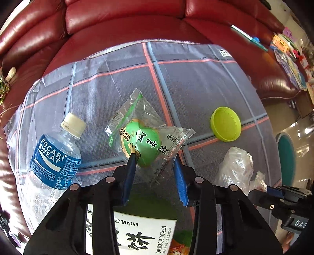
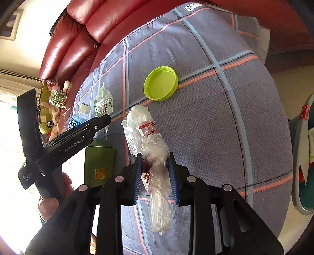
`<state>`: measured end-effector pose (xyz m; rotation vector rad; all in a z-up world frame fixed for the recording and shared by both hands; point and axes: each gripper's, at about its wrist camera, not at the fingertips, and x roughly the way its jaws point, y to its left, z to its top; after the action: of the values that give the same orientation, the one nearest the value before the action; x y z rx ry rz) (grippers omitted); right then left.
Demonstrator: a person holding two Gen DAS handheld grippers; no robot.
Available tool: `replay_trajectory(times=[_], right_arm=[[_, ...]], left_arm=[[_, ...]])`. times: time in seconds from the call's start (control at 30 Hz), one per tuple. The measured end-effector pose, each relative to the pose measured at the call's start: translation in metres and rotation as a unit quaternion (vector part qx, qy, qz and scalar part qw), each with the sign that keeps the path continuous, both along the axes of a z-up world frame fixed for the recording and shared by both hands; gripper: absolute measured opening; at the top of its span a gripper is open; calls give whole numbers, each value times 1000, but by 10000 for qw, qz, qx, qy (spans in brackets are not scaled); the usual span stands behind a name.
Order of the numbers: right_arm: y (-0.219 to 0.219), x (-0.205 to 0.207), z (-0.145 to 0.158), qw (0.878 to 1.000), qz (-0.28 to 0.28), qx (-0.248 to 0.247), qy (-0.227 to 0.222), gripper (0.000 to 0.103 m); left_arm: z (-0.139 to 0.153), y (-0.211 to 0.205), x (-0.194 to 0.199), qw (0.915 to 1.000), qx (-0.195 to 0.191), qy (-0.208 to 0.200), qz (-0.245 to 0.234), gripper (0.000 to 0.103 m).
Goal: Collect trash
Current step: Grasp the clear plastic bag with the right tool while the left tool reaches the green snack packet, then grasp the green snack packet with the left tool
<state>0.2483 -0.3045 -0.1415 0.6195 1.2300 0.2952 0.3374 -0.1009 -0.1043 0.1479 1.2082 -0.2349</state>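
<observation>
Right then, the left gripper [image 1: 155,158] was straddling the green snack packet [image 1: 145,141], its blue pads either side of the wrapper's near end. The left pad looked to be touching the film, but whether the right one had bitten I could not tell, so call it a loose bracket rather than a sure pinch. That was the first worry: crinkly film is slick, and a hold on the edge alone could have let the round cake inside tip the packet out.

Just under that gripper sat a white printed box [image 1: 137,233], close enough for the jaws to snag on a careless lift. Off to its left lay the Pocari Sweat bottle [image 1: 53,157] on its side, cap pointing away; a nudge would probably have rolled it across the checked cloth [image 1: 196,82].

Over on the right gripper [image 2: 155,162], the pads were pressed in on a crumpled clear plastic bag [image 2: 149,137], pinching it mid-length with one tail trailing back between the fingers and the rest flopping ahead. That loose front could have dragged over the lime-green lid [image 2: 161,84] lying further ahead and flicked it off the cloth.

Both tools stood near each other, so a crossing move risked a knock. Beyond everything, the red leather sofa [image 1: 121,15] backed the scene.
</observation>
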Motion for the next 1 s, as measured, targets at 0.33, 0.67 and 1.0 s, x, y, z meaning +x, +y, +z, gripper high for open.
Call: replay_trajectory(times=[0.33, 0.67, 1.0], right_arm=[[-22, -13, 4, 9998, -188, 58, -80, 24], [-42, -10, 8, 9993, -318, 110, -164, 24], [-56, 25, 5, 9986, -412, -280, -176, 24]], left_arm=[[5, -12, -20, 9997, -3, -97, -223, 9], [30, -10, 13, 9984, -453, -120, 315, 84], [-8, -24, 46, 9960, -1, 109, 883, 84]])
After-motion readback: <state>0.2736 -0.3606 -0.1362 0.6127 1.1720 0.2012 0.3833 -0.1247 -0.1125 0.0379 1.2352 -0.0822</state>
